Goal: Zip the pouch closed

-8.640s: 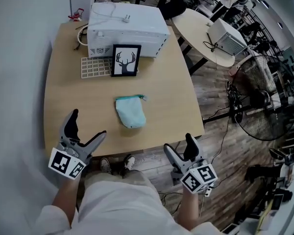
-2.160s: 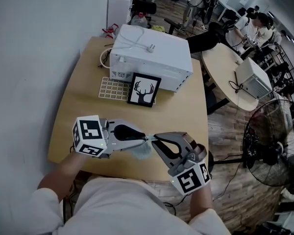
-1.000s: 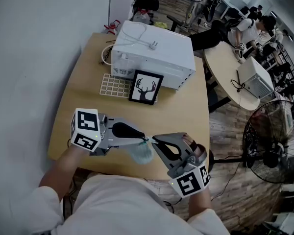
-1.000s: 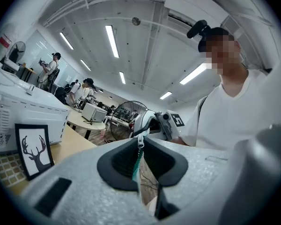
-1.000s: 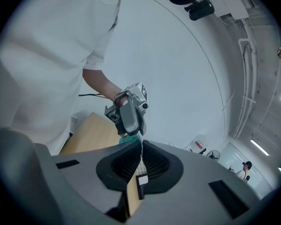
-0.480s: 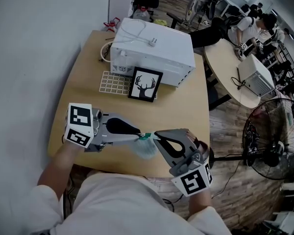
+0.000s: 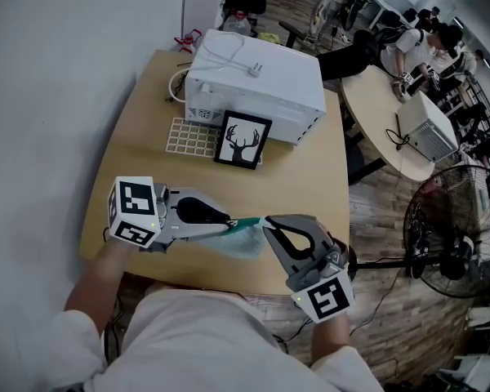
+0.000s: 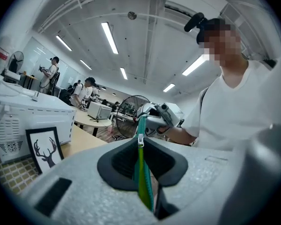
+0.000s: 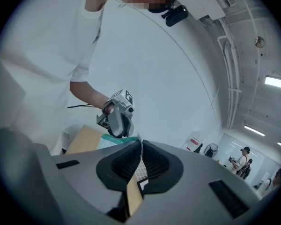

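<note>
A light teal pouch (image 7: 247,242) hangs just above the near edge of the wooden table (image 7: 302,186), stretched between my two grippers. My left gripper (image 7: 227,222) points right and is shut on the pouch's green zipper edge (image 8: 143,184), which runs between its jaws. My right gripper (image 7: 267,222) points up-left and is shut on a thin pale piece that looks like the zipper pull (image 9: 141,143). In the left gripper view the teal zipper line leads on to the right gripper (image 8: 155,119). The right gripper view shows the left gripper (image 9: 117,114) above the pouch (image 9: 113,140).
A white appliance (image 7: 257,88) stands at the table's far end. In front of it are a framed deer picture (image 7: 243,140) and a cream grid tray (image 7: 193,137). To the right are a round table (image 7: 376,96) and a floor fan (image 7: 453,235).
The gripper tips, which met over the pouch, have drawn apart. The right one shifted right, and a taut green zipper line now shows between them.
</note>
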The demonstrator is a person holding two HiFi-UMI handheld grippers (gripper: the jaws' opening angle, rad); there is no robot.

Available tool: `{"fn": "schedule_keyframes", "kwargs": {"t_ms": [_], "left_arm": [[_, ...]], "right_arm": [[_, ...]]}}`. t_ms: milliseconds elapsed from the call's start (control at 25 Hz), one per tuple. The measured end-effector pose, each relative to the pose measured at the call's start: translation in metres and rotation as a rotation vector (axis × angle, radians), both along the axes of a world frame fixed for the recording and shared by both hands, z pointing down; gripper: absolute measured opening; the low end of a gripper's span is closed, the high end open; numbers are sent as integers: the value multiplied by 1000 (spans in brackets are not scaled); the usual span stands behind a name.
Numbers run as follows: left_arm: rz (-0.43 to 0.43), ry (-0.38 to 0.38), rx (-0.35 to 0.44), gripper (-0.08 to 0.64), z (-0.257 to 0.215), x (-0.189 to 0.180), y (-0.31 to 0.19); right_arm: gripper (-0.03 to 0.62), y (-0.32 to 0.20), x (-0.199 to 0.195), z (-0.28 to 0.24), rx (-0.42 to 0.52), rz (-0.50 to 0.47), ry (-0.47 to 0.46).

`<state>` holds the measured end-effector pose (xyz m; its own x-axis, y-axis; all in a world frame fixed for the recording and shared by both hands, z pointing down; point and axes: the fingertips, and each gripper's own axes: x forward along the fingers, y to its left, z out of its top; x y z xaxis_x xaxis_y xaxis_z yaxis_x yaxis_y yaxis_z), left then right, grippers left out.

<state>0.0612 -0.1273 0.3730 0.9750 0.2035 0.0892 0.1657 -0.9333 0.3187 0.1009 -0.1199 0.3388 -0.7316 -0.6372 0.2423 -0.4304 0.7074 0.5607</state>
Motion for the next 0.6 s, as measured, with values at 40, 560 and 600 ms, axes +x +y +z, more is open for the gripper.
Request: {"fn": "schedule_keyframes", "kwargs": {"t_ms": [40,560,600], "left_arm": [[-9,1,-5,44,0,-2,-1],[-29,-6,6,44,6,-1,4],[-30,-12,9,44,7,0,4]], "right_arm": [[14,0,4,-2,-2,8,-13],[14,5,25,6,-20,67,-33],[14,6,26,8,-24,73,-34]]}}
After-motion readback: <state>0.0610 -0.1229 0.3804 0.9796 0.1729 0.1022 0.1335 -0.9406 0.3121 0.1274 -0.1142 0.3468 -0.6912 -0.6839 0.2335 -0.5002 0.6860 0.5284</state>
